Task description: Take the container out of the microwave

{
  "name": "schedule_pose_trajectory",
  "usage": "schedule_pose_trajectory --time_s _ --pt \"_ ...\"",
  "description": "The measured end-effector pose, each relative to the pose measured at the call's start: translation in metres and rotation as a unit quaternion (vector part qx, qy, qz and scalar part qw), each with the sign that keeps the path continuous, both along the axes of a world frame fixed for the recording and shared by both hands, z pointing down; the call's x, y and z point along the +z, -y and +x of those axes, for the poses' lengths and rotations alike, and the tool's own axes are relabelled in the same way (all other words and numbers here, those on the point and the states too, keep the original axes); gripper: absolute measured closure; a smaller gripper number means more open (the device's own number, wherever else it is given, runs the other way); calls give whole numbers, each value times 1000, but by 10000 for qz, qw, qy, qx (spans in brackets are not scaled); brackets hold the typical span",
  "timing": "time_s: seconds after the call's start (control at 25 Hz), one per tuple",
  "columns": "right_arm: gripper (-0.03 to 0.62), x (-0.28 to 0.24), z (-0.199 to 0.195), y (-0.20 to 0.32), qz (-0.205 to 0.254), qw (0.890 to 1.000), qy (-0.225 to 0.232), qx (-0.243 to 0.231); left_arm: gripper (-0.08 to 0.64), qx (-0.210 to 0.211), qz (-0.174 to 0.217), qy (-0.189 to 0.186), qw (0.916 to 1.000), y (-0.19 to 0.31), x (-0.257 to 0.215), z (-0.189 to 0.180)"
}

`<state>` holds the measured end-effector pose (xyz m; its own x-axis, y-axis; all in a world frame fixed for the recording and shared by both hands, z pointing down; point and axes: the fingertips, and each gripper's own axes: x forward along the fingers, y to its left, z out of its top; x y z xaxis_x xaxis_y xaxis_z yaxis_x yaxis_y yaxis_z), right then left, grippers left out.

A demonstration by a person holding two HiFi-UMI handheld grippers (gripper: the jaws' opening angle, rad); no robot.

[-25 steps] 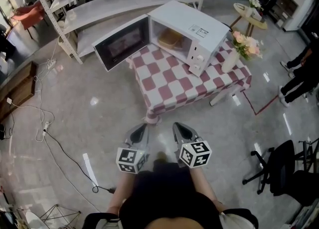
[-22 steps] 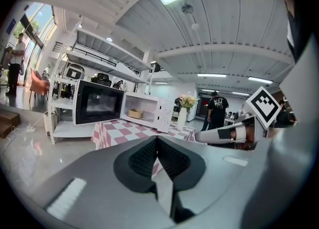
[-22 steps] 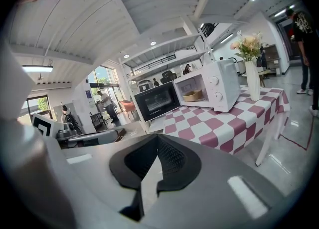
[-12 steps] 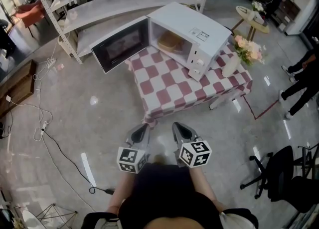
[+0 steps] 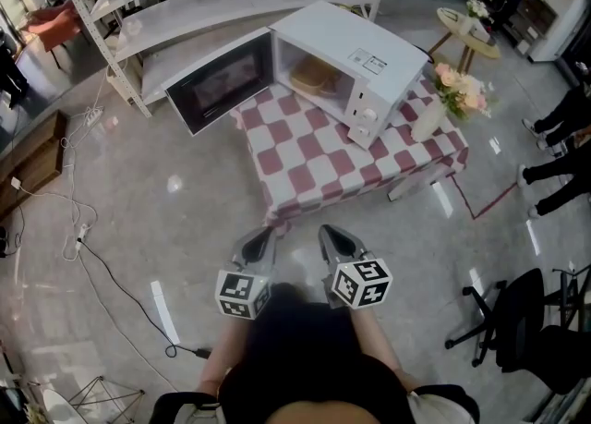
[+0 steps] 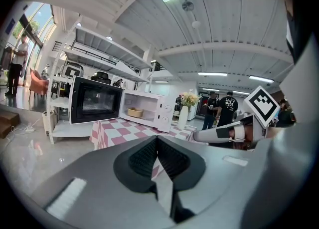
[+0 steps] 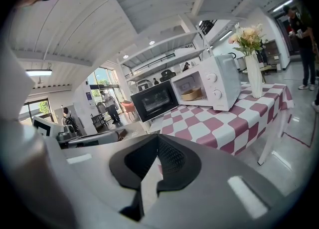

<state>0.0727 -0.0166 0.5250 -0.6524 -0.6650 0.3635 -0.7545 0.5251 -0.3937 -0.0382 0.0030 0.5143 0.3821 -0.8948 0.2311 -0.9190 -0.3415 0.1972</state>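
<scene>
A white microwave stands on a table with a red-and-white checked cloth. Its dark door hangs open to the left. Inside sits a tan container, which shows too in the left gripper view and the right gripper view. My left gripper and right gripper are held side by side close to my body. Both are short of the table's near edge, over the floor, and point toward it. Each has its jaws shut with nothing between them.
A vase of flowers stands on the table right of the microwave. A metal shelf rack is behind the table. Cables trail over the floor at left. An office chair and people's legs are at right.
The table and microwave have slid slightly left in the head view. Both grippers keep their places before my body and stay shut. The people at right have shifted.
</scene>
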Motion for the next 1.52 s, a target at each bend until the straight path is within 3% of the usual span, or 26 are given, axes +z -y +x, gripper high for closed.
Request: schedule_pose_trajectory --time_s 0.8,1.52 --pt "591 4 -3 -15 -112 9998 110 74 549 -228 -117 13 9997 -18 4 -13" --pt "591 -2 -2 43 -139 9997 132 175 549 -386 -105 -37 9992 41 -3 -19"
